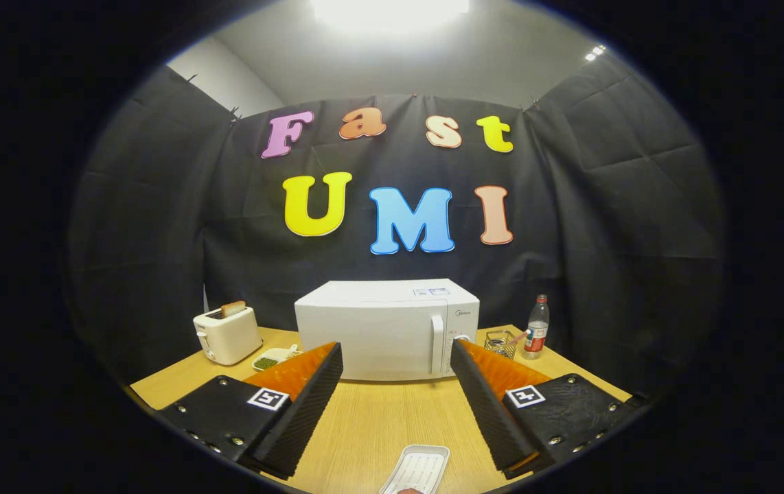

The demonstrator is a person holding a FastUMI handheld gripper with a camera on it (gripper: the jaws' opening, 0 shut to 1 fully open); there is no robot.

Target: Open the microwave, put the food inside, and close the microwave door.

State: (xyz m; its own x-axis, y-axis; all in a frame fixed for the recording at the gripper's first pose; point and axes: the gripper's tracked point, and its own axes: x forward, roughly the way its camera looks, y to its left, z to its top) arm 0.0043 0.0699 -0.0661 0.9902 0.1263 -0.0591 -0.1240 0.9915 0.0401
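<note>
Gripper above the wooden worktop, its two fingers spread wide with nothing between them. Beyond the fingertips, at the far middle of the worktop, stands the white microwave, its door closed and the handle upright toward its right side. What lies inside cannot be seen through the door.

Near the gripper, between the two fingers and close below them, lies a small pale ribbed tray; a reddish item shows at its near end, too cut off to identify. If this is the food, it sits outside the microwave, and opening, loading and closing would all remain. If the food is some other item, the closed door would fit equally a loaded microwave.

Left of the microwave: a cream toaster with a slice of toast upright in its slot, and just beside it a shallow white dish holding something green. Right of the microwave: a clear glass, contents unclear, and a capped plastic bottle with a red label.
</note>
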